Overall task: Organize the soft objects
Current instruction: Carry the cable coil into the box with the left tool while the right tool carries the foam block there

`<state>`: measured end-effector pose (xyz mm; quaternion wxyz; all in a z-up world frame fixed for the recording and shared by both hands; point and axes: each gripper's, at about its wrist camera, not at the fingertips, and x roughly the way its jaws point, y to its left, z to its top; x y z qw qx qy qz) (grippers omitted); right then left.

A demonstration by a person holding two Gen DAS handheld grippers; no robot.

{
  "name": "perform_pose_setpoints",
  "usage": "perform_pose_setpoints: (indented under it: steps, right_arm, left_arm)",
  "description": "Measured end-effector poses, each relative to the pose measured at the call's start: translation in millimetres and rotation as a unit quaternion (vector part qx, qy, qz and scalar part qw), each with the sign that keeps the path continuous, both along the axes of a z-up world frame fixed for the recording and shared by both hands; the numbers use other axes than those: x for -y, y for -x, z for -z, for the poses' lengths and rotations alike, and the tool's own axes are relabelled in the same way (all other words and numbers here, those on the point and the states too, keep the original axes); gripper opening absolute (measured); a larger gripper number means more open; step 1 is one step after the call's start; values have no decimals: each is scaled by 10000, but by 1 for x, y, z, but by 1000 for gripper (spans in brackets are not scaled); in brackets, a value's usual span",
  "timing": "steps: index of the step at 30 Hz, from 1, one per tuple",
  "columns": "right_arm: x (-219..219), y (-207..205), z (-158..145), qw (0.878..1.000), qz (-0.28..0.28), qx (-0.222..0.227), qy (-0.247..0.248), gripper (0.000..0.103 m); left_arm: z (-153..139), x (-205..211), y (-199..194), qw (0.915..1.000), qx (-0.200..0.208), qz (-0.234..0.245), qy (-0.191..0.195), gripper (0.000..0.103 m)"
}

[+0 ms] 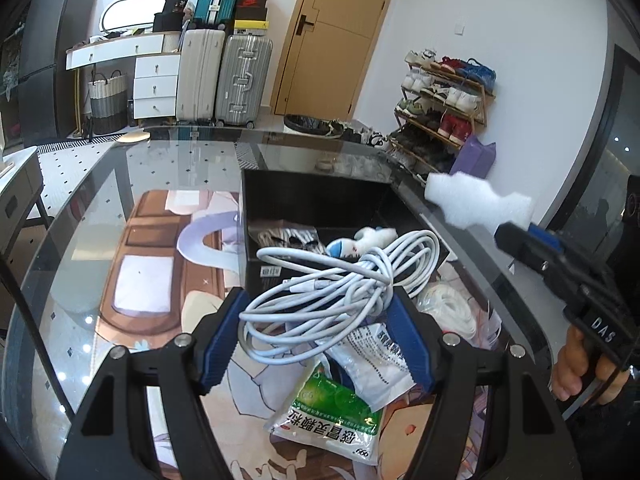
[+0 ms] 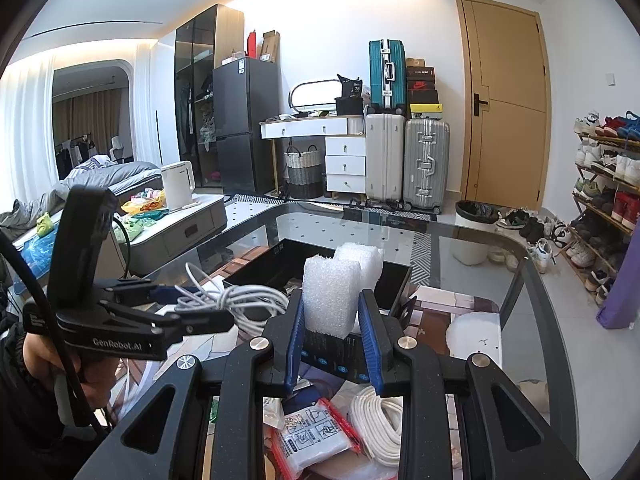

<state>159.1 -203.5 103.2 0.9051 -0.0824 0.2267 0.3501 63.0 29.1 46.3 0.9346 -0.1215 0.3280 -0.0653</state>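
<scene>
My left gripper [image 1: 318,316] is shut on a bundle of coiled white cable [image 1: 340,284], held above the table just in front of the black box [image 1: 320,200]. From the right wrist view the same cable [image 2: 240,300] hangs in that gripper [image 2: 200,308] at the left. My right gripper [image 2: 330,328] is shut on a white foam block [image 2: 340,284], upright between its blue pads; the foam [image 1: 476,200] shows at the right in the left wrist view, beside the box. Inside the box lie a small plush toy [image 1: 368,240] and a dark patterned item [image 1: 288,236].
On the glass table [image 1: 120,200] below the grippers lie a green-and-white sachet [image 1: 332,412], a white printed packet [image 1: 376,360], a coil of white cord [image 2: 380,424] and a red-edged packet [image 2: 312,440]. Suitcases, a shoe rack and a door stand behind.
</scene>
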Motion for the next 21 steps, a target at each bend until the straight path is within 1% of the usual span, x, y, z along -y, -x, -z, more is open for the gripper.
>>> perform_pose_setpoints:
  steps: [7,12,21]
  right_arm:
    - [0,-5,1,10000,-24,-53,-21,26]
    - [-4,-8,1,9999,-83,-118,-52,26]
    - [-9,-23,3,9994,-155,-282,-105,26]
  left_arm:
    - [-9,-7,-5,9999,63,-87,48,71]
    - [-16,-10,-16,9998,94,-145,25,71]
    - [-15,-12,-43,9999,-6,-148,13,71]
